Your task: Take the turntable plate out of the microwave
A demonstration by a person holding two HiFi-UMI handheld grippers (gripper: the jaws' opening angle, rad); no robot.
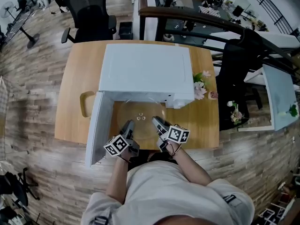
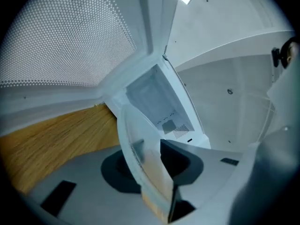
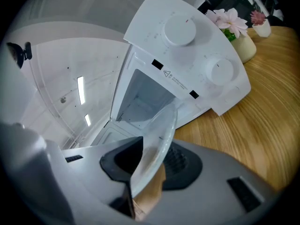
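The clear glass turntable plate (image 1: 139, 118) hangs level just outside the mouth of the white microwave (image 1: 145, 69), above the wooden table. My left gripper (image 1: 127, 129) is shut on the plate's near-left rim, and my right gripper (image 1: 158, 124) is shut on its near-right rim. In the left gripper view the rim (image 2: 143, 149) runs between the dark pads of my left gripper (image 2: 157, 172). The right gripper view shows the rim (image 3: 159, 142) likewise pinched in my right gripper (image 3: 143, 175), with the empty cavity (image 3: 140, 100) behind it.
The microwave door (image 1: 96, 125) stands swung open on the left, its perforated window (image 2: 61, 36) close beside the left gripper. A small vase of pink flowers (image 1: 200, 86) stands at the microwave's right. A tan handled item (image 1: 86, 104) lies left of the door. The table's front edge (image 1: 197, 146) is near.
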